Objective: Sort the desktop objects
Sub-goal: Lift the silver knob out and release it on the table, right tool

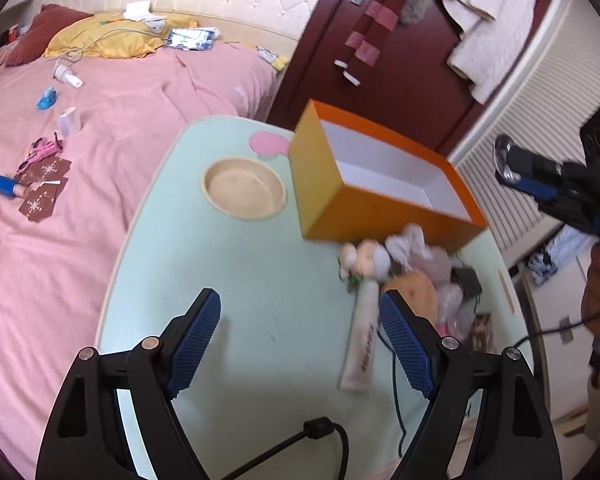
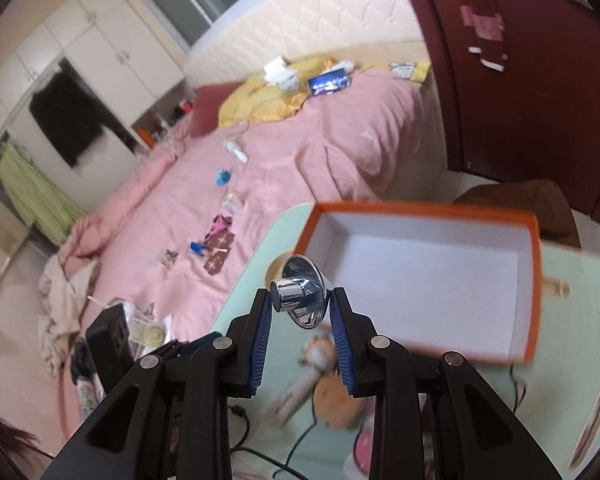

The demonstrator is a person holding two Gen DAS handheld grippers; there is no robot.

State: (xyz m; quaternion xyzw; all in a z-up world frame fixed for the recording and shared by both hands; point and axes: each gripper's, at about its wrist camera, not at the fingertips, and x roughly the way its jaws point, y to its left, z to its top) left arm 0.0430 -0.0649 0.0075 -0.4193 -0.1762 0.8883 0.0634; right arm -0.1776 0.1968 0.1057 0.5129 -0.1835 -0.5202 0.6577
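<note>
A pale green table (image 1: pixel 240 272) stands against a pink bed (image 1: pixel 120 92), bearing an open orange box (image 2: pixel 420 276). Just beside the box lie a round bowl (image 1: pixel 244 192) and a heap of clutter (image 1: pixel 404 264). The right gripper (image 2: pixel 300 300) clamps a chrome funnel-shaped fitting (image 2: pixel 304 296) near the box; the left gripper (image 1: pixel 300 344) gapes empty.

Both tongs (image 1: pixel 300 344) (image 2: pixel 300 320) are black, with blue ribbed pads (image 1: pixel 198 344), silver pivot screws (image 1: pixel 151 343) and black cables (image 1: pixel 324 432).
</note>
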